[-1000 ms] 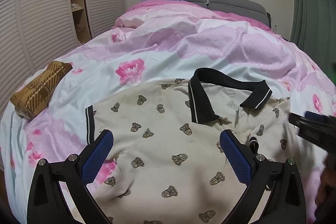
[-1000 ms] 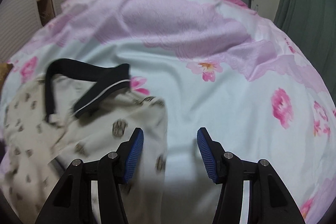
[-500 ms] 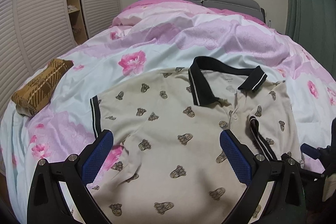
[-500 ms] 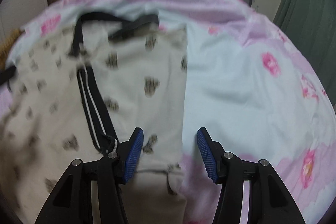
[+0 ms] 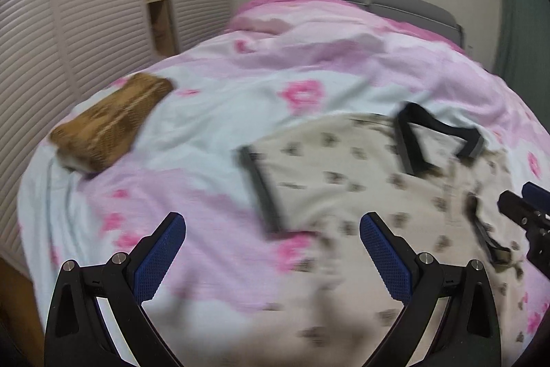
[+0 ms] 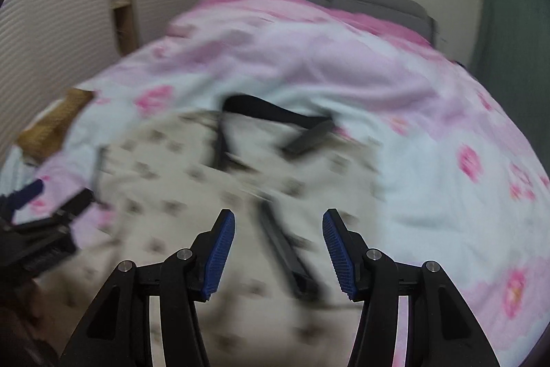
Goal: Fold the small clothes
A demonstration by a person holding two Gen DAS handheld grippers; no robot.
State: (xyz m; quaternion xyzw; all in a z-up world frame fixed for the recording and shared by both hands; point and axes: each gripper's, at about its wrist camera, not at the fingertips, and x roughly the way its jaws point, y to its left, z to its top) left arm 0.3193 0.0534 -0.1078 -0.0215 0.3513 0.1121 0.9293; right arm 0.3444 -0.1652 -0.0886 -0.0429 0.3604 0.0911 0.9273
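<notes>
A cream polo shirt with small dark prints and a black collar lies flat on the bed; it also shows in the right wrist view. Its left sleeve, with a dark cuff, is spread out. Its right sleeve, with a striped cuff, is folded in over the body. My left gripper is open and empty above the bedding left of the shirt. My right gripper is open and empty above the folded sleeve. Both views are blurred.
A folded brown plaid garment lies at the bed's left edge. The pink floral duvet covers the bed. A white slatted wardrobe stands at the left, a grey headboard at the back.
My left gripper has swung left, off the shirt's middle toward its left sleeve. My right gripper has moved left and back over the shirt. The right sleeve lies folded in.
</notes>
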